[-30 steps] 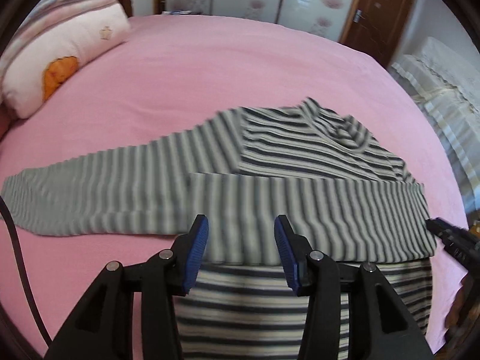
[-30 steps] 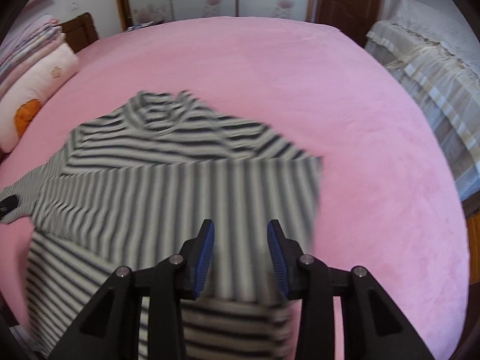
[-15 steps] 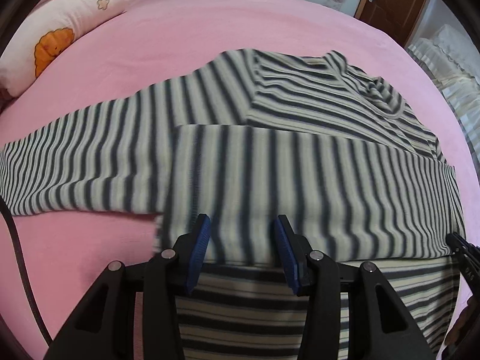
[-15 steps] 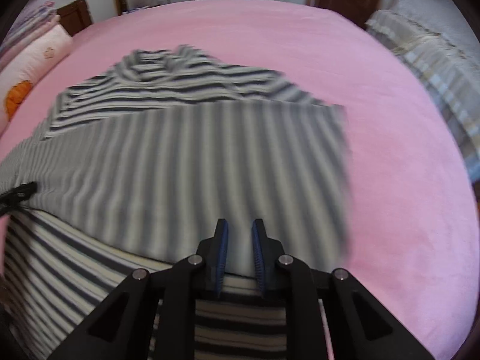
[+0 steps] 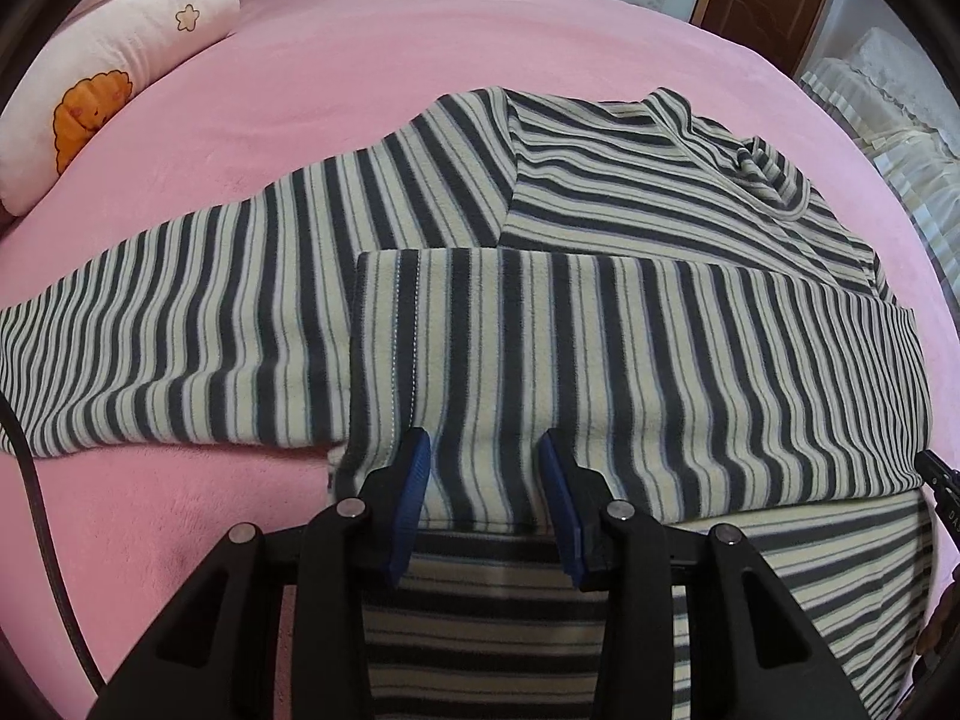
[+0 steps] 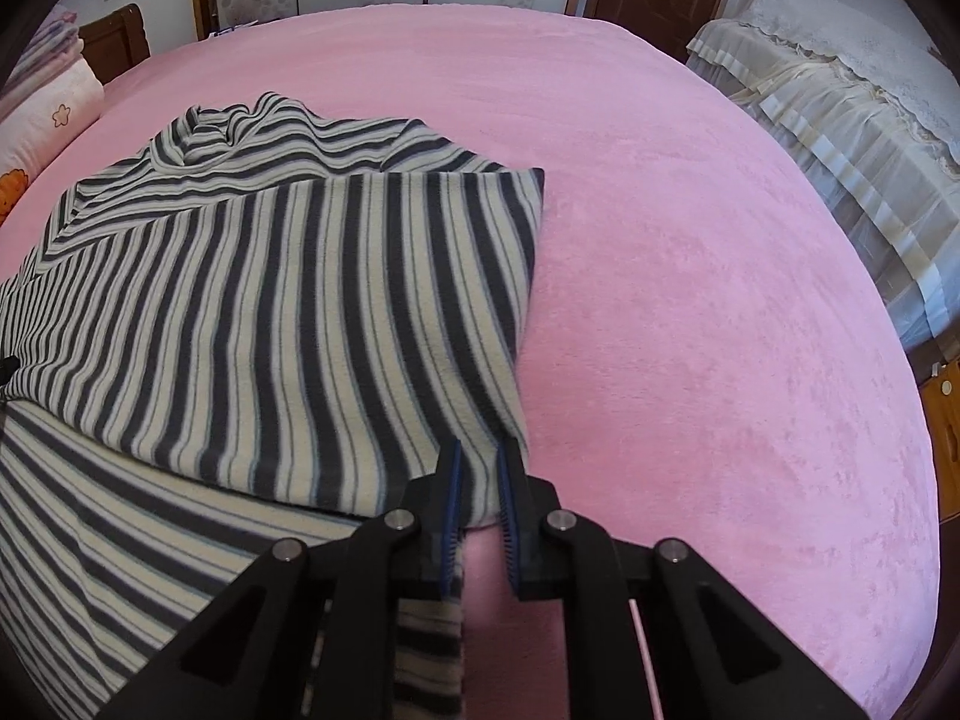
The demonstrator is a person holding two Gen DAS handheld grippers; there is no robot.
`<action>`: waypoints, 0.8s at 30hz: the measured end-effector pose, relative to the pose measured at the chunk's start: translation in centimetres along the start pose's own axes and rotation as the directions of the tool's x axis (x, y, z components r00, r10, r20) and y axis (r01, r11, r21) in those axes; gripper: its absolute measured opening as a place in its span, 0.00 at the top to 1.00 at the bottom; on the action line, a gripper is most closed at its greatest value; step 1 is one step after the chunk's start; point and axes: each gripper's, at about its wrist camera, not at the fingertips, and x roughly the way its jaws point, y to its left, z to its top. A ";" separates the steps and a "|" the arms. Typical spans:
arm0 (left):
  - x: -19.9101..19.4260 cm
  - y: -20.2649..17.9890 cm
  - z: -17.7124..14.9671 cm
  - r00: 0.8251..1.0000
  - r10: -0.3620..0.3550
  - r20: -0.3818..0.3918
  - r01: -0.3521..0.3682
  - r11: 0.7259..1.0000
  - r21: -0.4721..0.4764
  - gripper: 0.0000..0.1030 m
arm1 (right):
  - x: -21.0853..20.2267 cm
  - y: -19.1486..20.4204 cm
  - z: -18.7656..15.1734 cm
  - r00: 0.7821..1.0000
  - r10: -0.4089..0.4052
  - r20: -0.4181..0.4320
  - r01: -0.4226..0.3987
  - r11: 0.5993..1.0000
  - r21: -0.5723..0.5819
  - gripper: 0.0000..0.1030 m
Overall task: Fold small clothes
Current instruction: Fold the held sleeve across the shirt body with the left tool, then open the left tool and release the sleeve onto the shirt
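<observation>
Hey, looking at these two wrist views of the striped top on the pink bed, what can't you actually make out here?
- Left wrist view: the striped top's hem is hidden under the left gripper.
- Left wrist view: the spread sleeve's cuff is cut off by the lens edge.
- Right wrist view: whether the right gripper pinches the folded sleeve edge; its own fingers cover the contact.
- Both views: the pillow runs off frame.

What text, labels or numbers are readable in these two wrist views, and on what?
No whole word reads.
Right gripper, at the left wrist view's edge: white lettering, cut off, unreadable.
Pillow: flower and orange cartoon print, no words.
Striped shirt: no label visible.
</observation>
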 end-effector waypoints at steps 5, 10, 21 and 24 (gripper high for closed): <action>-0.3 -0.3 0.2 1.000 -0.001 0.007 0.001 1.000 0.011 0.63 | -0.3 0.1 0.1 1.000 0.005 -0.007 -0.005 1.000 0.002 0.90; -2.7 -1.1 0.6 0.998 0.019 0.053 -0.021 0.999 0.026 0.48 | -1.8 0.2 0.6 0.999 0.035 -0.011 -0.035 0.999 0.000 0.90; -8.2 -0.9 3.2 0.983 -0.009 0.183 0.017 0.999 -0.048 0.31 | -6.0 6.4 5.7 0.984 0.164 0.072 -0.157 0.983 -0.095 0.89; -10.1 0.7 2.8 0.977 0.011 0.215 0.007 0.996 -0.084 0.30 | -8.3 10.2 7.2 0.968 0.222 0.114 -0.202 0.966 -0.163 0.87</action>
